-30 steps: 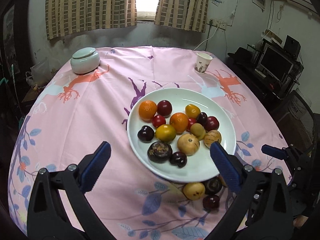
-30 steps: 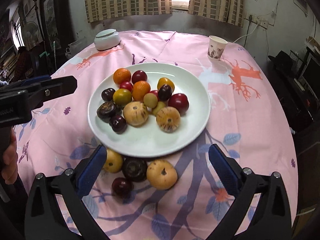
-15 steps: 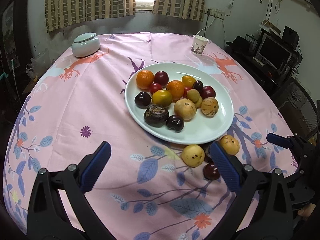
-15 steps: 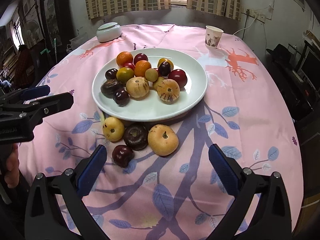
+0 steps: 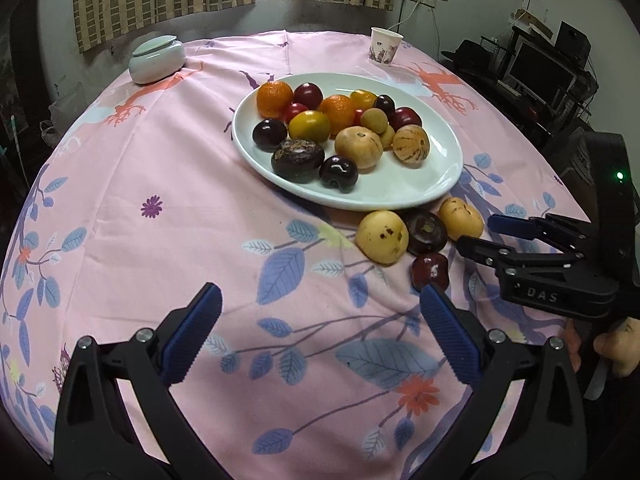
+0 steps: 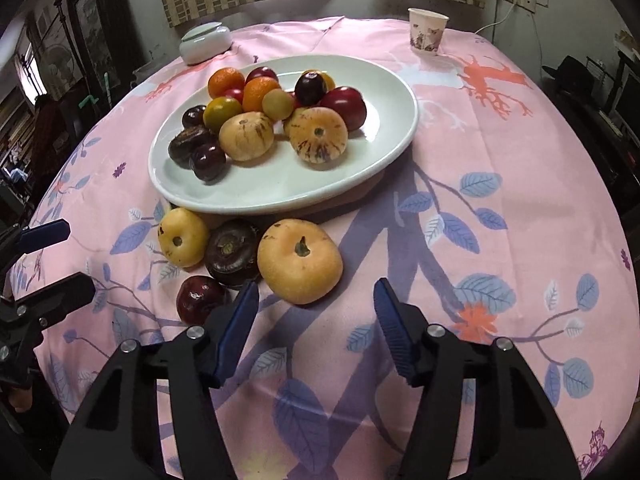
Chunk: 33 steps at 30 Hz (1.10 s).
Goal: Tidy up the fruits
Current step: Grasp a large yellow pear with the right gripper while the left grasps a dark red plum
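Currently we find most fruit on the plate (image 6: 400, 140), four pieces (image 6: 300, 266) loose at lower left, both grippers (image 6: 314, 314) (image 5: 320, 334) apart, empty.

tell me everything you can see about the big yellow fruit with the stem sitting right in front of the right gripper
The big yellow fruit is round, slightly flattened, tan-yellow with faint speckles and a short dark stem in a dimple on top. It looks whole and rests stem-up on the pink tablecloth, just off the near rim of the white plate. Its left side presses against a dark purple fruit. The right gripper is open just short of it, not touching.
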Each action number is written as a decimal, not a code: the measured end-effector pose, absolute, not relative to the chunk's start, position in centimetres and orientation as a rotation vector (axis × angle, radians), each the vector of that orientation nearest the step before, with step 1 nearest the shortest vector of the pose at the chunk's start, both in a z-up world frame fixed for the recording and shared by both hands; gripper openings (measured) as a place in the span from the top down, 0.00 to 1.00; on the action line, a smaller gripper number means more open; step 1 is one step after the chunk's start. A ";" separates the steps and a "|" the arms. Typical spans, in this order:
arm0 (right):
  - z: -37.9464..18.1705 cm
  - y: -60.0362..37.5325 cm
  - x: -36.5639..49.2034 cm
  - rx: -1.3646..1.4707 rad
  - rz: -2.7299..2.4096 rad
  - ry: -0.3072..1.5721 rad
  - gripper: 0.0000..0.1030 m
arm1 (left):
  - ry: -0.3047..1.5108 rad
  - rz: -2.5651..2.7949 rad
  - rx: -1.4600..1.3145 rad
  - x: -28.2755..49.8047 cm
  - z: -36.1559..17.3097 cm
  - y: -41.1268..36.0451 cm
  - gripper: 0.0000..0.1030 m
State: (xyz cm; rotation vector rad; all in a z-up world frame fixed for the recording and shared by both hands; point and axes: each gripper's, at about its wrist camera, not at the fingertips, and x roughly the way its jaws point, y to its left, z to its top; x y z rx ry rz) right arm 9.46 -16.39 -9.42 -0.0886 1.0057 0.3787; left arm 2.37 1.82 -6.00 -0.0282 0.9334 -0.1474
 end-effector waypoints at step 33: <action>-8.6 -24.0 5.3 -0.020 0.350 0.941 0.57 | 1.000 -0.209 0.005 4.5 -8.4 -6.9 0.72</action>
